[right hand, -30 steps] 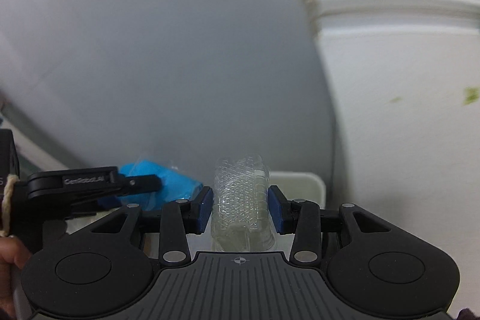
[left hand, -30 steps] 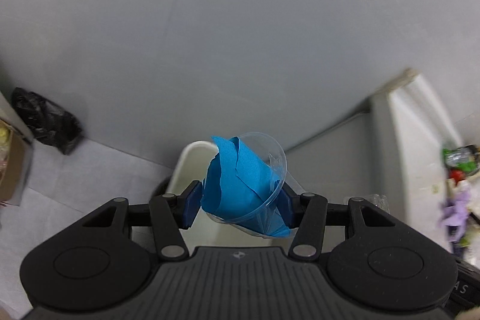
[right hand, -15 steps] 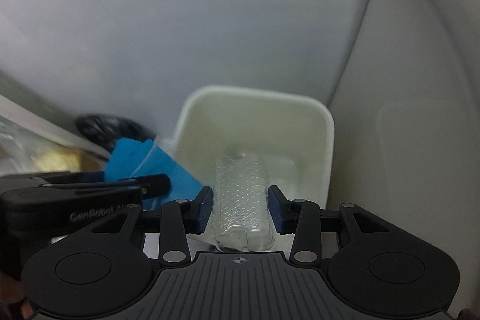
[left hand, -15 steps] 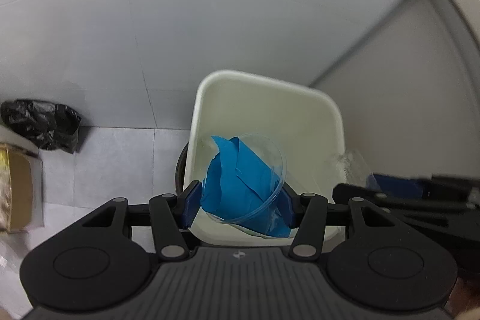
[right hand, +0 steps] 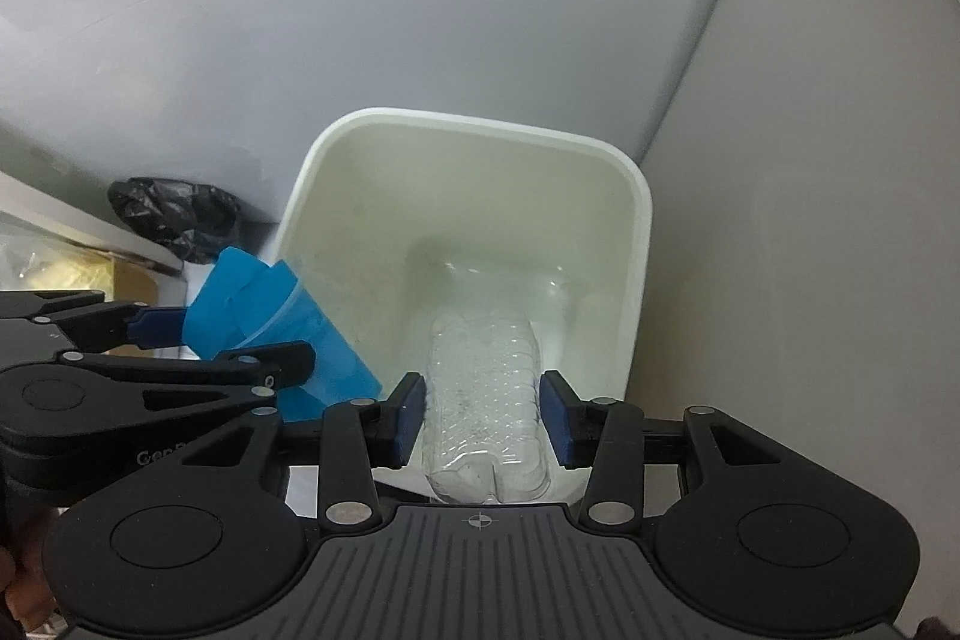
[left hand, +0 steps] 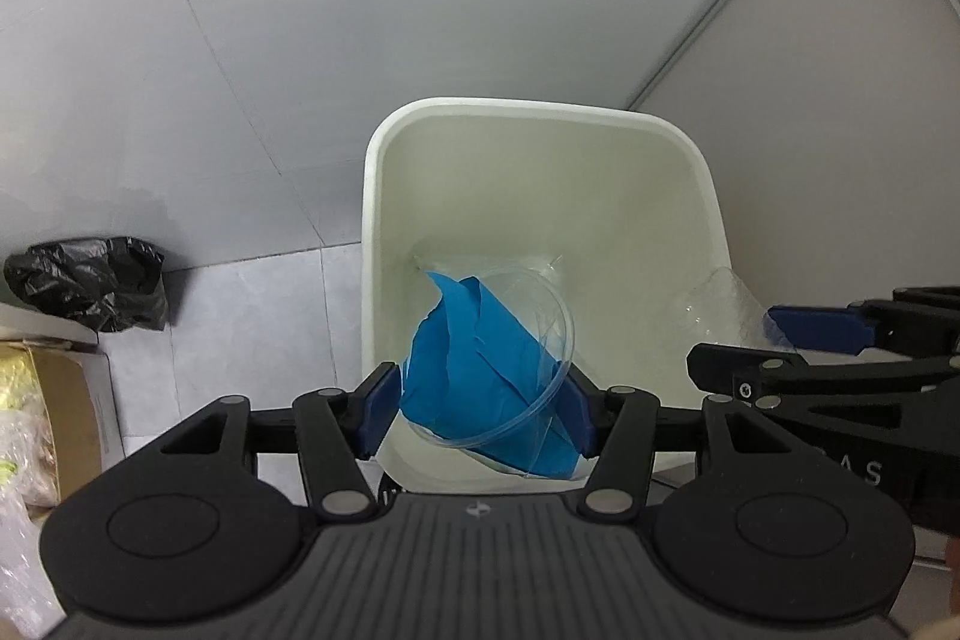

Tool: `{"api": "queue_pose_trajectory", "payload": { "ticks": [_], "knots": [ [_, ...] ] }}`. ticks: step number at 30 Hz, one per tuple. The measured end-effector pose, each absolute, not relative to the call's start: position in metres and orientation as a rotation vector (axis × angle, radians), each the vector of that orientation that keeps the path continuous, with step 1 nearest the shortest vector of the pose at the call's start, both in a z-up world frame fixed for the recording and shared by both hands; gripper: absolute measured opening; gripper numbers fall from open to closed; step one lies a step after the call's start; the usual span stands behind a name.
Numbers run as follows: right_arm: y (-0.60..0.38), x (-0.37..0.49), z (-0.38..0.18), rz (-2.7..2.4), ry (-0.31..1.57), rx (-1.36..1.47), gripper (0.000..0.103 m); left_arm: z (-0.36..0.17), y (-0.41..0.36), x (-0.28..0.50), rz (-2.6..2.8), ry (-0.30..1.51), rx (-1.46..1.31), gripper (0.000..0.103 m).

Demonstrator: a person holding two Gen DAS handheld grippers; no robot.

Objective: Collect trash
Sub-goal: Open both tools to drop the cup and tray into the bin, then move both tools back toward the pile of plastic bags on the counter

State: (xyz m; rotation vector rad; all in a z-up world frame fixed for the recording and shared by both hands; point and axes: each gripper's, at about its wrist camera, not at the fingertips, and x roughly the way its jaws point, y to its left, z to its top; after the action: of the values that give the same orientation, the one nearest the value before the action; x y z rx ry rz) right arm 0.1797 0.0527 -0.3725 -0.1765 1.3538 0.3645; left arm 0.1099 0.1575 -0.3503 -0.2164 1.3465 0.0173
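1. Since both loads hang over the white bin [left hand: 543, 115], we're dropping them there.
2. Left hand-held gripper [left hand: 477, 415]: jaws opening round the cup w/ blue paper [left hand: 480, 364].
3. Right hand-held gripper [right hand: 483, 421]: jaws opening, pads just clear of the bottle [right hand: 483, 400].

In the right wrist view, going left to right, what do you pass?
Black trash bag → clear cup stuffed with blue paper, in the left tool → clear plastic bottle between the opening pads of the right tool → right rim of the white bin.
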Motion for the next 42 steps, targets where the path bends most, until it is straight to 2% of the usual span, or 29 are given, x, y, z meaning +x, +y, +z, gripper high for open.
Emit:
{"api": "queue_pose_trajectory", "payload": {
  "ticks": [2, 4, 7, 13, 17, 30, 42],
  "knots": [
    [0.058, 0.186, -0.379, 0.352, 1.356, -0.167, 0.051, -0.351, 0.159, 0.110, 0.028, 1.356, -0.209, 0.061],
    [0.054, 0.191, -0.381, 0.338, 1.354, -0.151, 0.063, -0.351, 0.162, 0.109, 0.040, 1.360, -0.215, 0.066],
    [0.049, 0.193, -0.378, 0.326, 1.348, -0.130, 0.074, -0.349, 0.165, 0.109, 0.046, 1.362, -0.225, 0.076],
    [0.040, 0.195, -0.369, 0.315, 1.339, -0.091, 0.084, -0.344, 0.164, 0.109, 0.048, 1.355, -0.215, 0.090],
    [0.035, 0.192, -0.359, 0.313, 1.332, -0.078, 0.084, -0.340, 0.164, 0.108, 0.055, 1.355, -0.203, 0.094],
    [0.033, 0.180, -0.319, 0.372, 1.263, -0.031, 0.084, -0.316, 0.170, 0.100, 0.091, 1.305, -0.205, 0.095],
    [0.037, 0.148, -0.242, 0.522, 1.100, -0.074, 0.085, -0.280, 0.159, 0.086, 0.095, 1.237, -0.156, 0.097]
  ]
}}
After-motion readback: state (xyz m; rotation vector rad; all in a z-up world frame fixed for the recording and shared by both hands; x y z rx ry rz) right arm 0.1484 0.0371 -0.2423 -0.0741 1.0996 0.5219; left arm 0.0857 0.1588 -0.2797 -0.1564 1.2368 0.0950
